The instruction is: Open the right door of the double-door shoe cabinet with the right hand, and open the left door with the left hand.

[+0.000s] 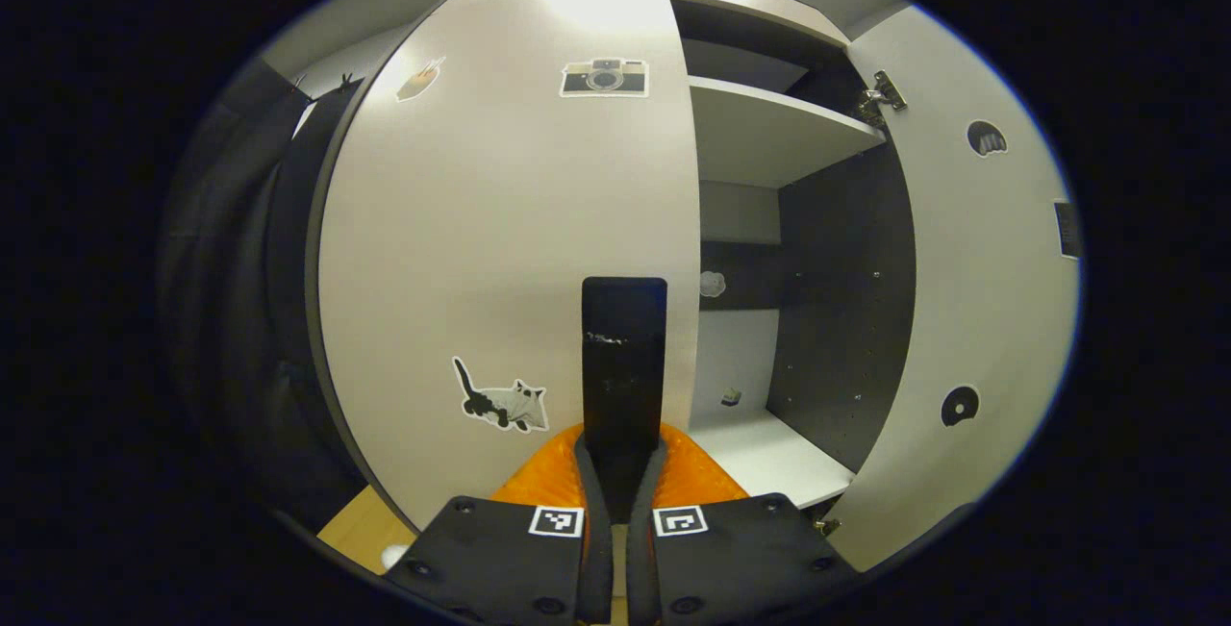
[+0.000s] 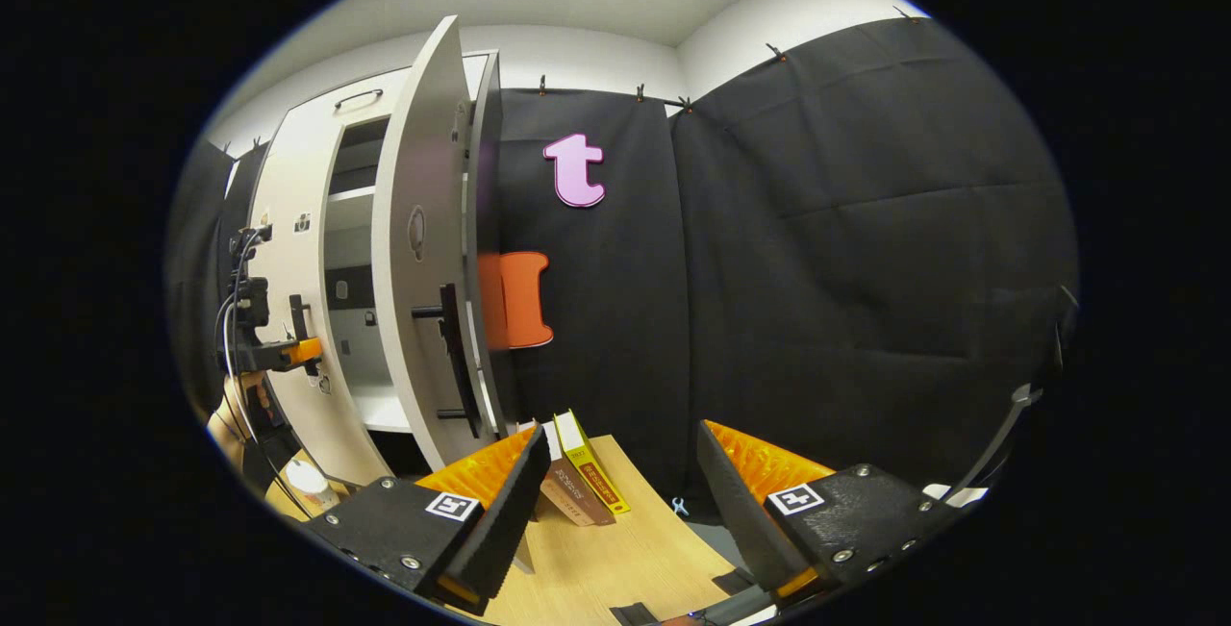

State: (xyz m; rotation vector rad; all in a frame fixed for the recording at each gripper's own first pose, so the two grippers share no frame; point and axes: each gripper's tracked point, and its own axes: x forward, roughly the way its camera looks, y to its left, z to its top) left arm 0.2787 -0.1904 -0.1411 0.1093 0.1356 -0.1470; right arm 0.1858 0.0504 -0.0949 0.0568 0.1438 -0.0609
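My left gripper (image 1: 623, 482) clamps the closed left door's (image 1: 500, 251) black handle (image 1: 623, 357); my right gripper (image 2: 615, 491) hangs wide apart, well right of the swung-out right door (image 2: 418, 251).

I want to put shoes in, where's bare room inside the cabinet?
The bottom shelf, between the shut left door and the open right door, is bare apart from a small object at the back. The upper shelf looks bare. The books crowd the tabletop.
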